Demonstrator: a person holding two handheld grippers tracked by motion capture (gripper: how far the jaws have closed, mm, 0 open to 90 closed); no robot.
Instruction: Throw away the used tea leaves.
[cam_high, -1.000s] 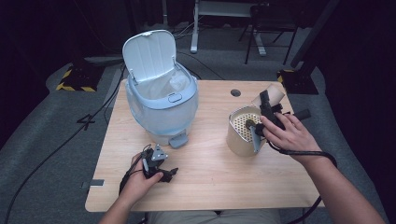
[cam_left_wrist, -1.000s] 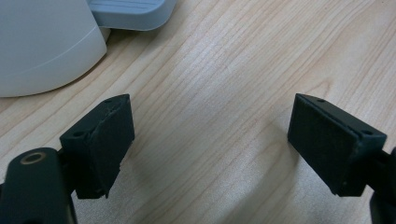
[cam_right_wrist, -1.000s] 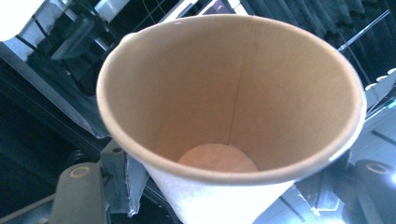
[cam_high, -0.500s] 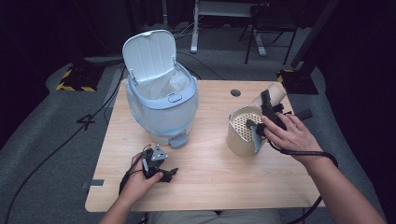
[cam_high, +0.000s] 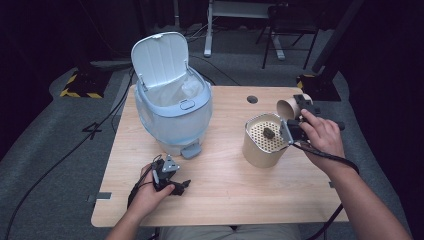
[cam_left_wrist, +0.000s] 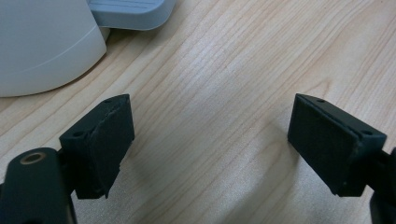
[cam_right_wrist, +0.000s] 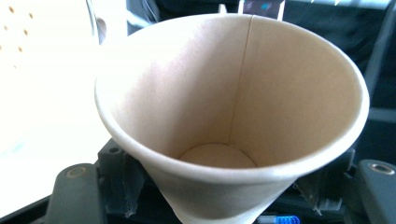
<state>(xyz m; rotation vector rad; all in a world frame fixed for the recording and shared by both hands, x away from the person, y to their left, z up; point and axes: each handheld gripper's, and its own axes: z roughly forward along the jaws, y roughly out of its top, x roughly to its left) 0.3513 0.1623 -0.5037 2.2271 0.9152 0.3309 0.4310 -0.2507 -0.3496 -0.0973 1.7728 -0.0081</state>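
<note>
Between my right claw (cam_high: 300, 114) jaws sits the cup (cam_right_wrist: 233, 116), tipped, empty, grip just loosening. Lump (cam_high: 268, 133) lies below-left in strainer (cam_high: 262, 150): pour done. Bin (cam_high: 172, 107) step left; left claw (cam_high: 167, 175) wide, idle.

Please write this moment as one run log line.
right gripper: holds paper cup, jaws just opening | strainer can: dark lump inside | left gripper: open, on table

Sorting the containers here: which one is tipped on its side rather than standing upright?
The paper cup, gripped in the right tongs with its mouth sideways. The perforated canister and the open-lidded bin stand upright on the table.
</note>
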